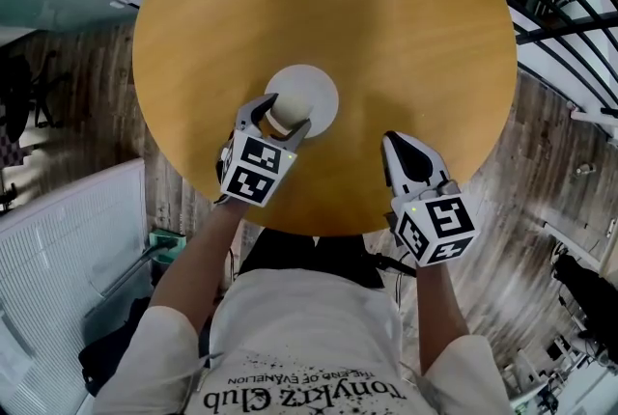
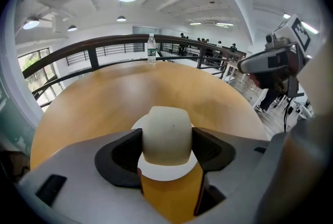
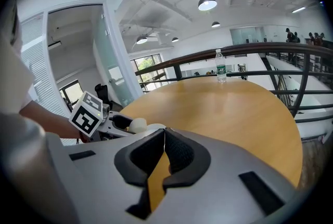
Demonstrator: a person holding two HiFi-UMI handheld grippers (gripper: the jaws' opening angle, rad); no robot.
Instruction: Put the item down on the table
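Warm wood and pale tones
The table (image 1: 386, 37) is honey-brown wood; the item (image 2: 166, 134) cream, its disc (image 1: 321, 90) white; left gripper (image 1: 289, 113) and right gripper (image 3: 164, 132) grey, black-padded, cubes (image 1: 256, 170) black-and-white.

Smooth, faintly glossy wooden table (image 1: 415, 37) — matt cup (image 2: 166, 134), matt white saucer (image 2: 169, 171).

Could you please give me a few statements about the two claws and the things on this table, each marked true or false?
1. The left claw is shut on the cup. True.
2. The right claw holds the bottle. False: its jaws are shut on nothing, and the bottle stands at the table's far edge.
3. The table is square. False: it is round.
4. A white plate lies on the table below the cup. True.
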